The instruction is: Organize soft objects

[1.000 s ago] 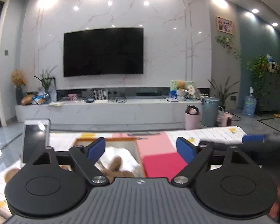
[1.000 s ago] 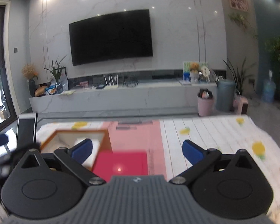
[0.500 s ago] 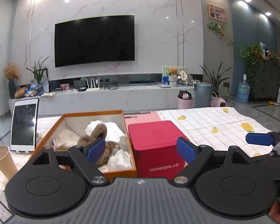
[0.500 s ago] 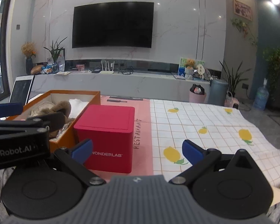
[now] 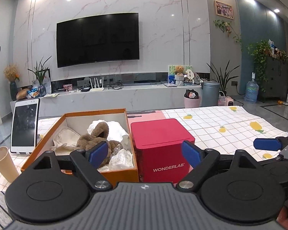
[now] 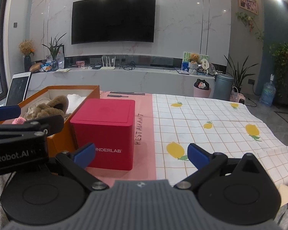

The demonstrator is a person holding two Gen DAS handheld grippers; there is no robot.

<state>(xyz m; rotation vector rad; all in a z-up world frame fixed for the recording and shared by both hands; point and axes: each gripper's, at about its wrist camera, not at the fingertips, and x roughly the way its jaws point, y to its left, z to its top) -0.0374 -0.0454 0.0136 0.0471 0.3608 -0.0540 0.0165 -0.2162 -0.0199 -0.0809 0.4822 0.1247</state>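
An open orange box (image 5: 80,167) (image 6: 82,94) sits on the table and holds soft things: a brown plush toy (image 5: 98,136) (image 6: 50,107), white cloth (image 5: 115,129) and crinkled plastic (image 5: 121,159). A small pink soft item (image 6: 18,121) shows at the box's near edge in the right wrist view. A closed red WONDERLAB box (image 5: 161,147) (image 6: 107,132) stands right of the orange box. My left gripper (image 5: 145,152) is open and empty, held back from both boxes. My right gripper (image 6: 141,155) is open and empty, near the red box's right front corner.
A tablet (image 5: 26,124) stands propped left of the orange box, with a paper cup (image 5: 3,163) in front of it. A lemon-print checked cloth (image 6: 211,122) and a pink runner (image 6: 144,134) cover the table. A TV wall and a low marble console lie beyond.
Both cameras tipped down and steadied, bringing the boxes fully into view. Since half a second ago both grippers shifted only slightly. Both stay open.
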